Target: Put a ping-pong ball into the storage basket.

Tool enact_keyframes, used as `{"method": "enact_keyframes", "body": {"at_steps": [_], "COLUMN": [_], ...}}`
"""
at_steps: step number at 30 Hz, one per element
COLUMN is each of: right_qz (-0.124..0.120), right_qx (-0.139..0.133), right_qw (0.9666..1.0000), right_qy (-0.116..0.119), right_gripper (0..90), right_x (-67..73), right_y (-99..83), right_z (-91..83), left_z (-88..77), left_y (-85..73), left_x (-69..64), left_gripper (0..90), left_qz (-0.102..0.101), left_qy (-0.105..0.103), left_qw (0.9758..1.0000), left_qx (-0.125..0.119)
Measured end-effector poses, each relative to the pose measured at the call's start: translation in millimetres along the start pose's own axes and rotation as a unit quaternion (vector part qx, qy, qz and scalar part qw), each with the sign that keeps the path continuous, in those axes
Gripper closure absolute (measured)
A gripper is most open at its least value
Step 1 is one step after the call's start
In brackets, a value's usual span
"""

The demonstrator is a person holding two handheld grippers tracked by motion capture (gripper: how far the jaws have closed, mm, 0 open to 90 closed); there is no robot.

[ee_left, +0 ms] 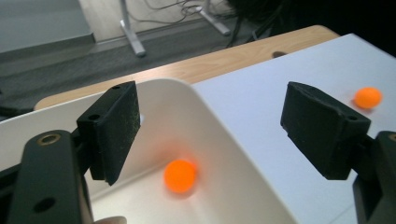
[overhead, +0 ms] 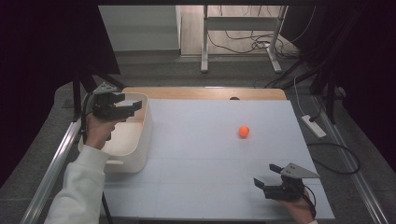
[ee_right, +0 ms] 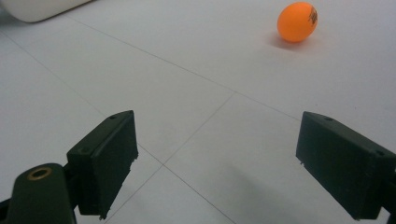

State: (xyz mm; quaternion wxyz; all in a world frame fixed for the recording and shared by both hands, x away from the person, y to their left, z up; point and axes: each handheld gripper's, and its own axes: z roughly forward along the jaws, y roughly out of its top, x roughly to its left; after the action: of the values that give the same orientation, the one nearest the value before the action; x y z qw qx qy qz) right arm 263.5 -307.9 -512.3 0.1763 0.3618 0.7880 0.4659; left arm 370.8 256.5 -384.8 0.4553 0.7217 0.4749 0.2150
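A person sits at a white table (overhead: 205,154) and holds a two-jaw gripper in each hand. At the left edge of the table stands a white bin (overhead: 142,135) with rounded corners. The left gripper (overhead: 122,105) hangs over the bin's open top, its jaws spread with nothing between them. In the left gripper view, an orange ball (ee_left: 180,175) lies on the bin's floor just below those jaws, slightly blurred, as though it was let go there and is settling. The gripper is held above the rim rather than down inside, which probably keeps it clear of the walls while the ball drops.

A second orange ball (overhead: 243,131) rests on the bare table, right of centre and well apart from the bin. No gripper touches it. The right gripper (overhead: 266,174) sits low at the near right part of the table, jaws also spread and empty, pointing across the table toward that ball. In the right gripper view the ball lies far off beyond the jaws, at the upper right, with dark print on its side.

The work appears to be gathering balls into the bin: one is inside, one is left on the table. The right gripper seems placed ready to reach it, being nearer to it.
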Motion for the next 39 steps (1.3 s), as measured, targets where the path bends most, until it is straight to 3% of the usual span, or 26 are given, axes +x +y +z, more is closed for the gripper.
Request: {"method": "enact_keyframes", "body": {"at_steps": [4,12,18,24,36,39], "right_qz": [-0.001,0.008,0.007,0.008,0.009,0.008], "right_qx": [0.0,-0.005,-0.005,-0.002,-0.003,-0.005], "right_qw": [1.0,1.0,1.0,1.0,0.9999,1.0], "right_qy": [0.004,0.003,0.002,-0.003,-0.003,-0.001], "right_gripper": [12.6,12.6,12.6,12.6,12.7,12.7], "right_x": [-0.6,-4.7,-4.4,-3.5,-7.8,-7.5], "right_y": [1.8,5.0,6.9,6.4,2.8,3.2], "right_z": [2.9,6.8,8.2,8.4,4.9,3.8], "left_z": [-4.1,-8.0,-14.3,-15.1,1.4,5.8], "left_y": [-1.7,-3.1,-2.6,-6.6,-4.7,-3.7], "left_x": [-10.9,-24.2,-35.3,-51.8,-79.2,-86.2], "left_gripper": [20.2,20.1,20.4,20.4,20.7,20.8], "left_qz": [0.003,0.008,0.012,0.031,0.053,0.065], "left_qy": [-0.03,-0.06,-0.082,-0.106,-0.129,-0.118], "left_qw": [0.9995,0.9979,0.9958,0.9929,0.9896,0.9905], "left_qx": [-0.013,-0.023,-0.038,-0.042,-0.034,-0.03]}}
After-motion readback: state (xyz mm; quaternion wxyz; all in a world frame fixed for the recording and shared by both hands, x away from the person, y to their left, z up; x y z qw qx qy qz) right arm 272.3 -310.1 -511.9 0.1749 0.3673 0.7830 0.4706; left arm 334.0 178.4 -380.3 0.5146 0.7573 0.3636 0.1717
